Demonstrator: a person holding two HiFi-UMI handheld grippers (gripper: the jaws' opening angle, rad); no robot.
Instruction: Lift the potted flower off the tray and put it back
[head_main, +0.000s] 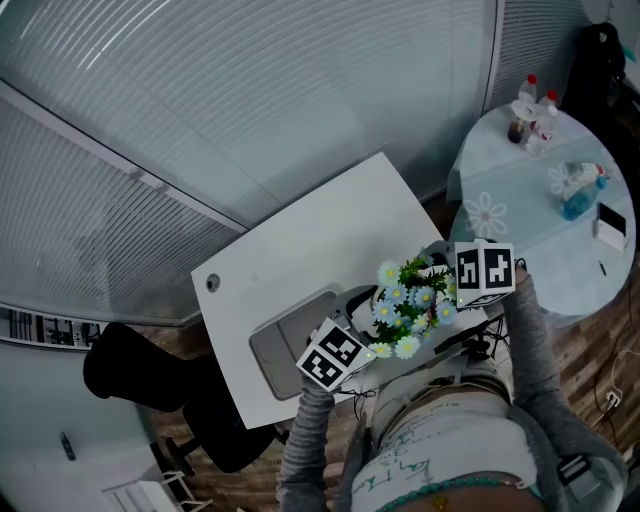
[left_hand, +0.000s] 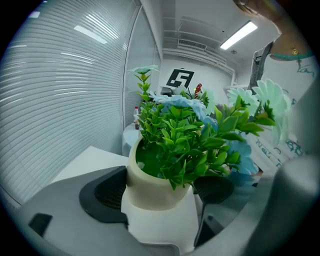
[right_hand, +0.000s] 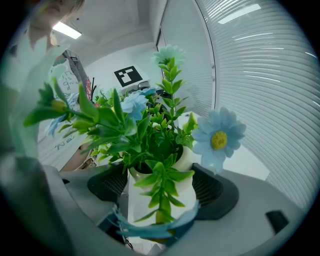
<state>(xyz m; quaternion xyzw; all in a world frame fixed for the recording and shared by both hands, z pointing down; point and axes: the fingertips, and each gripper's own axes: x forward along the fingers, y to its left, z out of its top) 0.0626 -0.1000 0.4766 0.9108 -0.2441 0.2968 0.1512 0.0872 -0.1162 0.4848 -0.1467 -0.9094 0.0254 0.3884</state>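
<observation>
White surface (head_main: 300, 225), grey tray (head_main: 285, 340) on it; potted flower (head_main: 408, 300) held up clear of the tray, beside it. Left gripper (left_hand: 159, 195) and right gripper (right_hand: 160, 187) fingers both pinch the pot (left_hand: 147, 182). I'd keep it upright, centre it, lower slowly.

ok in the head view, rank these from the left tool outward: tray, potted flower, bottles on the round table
1. potted flower, held in the left tool
2. tray, just beside it, to the left
3. bottles, far upper right
</observation>
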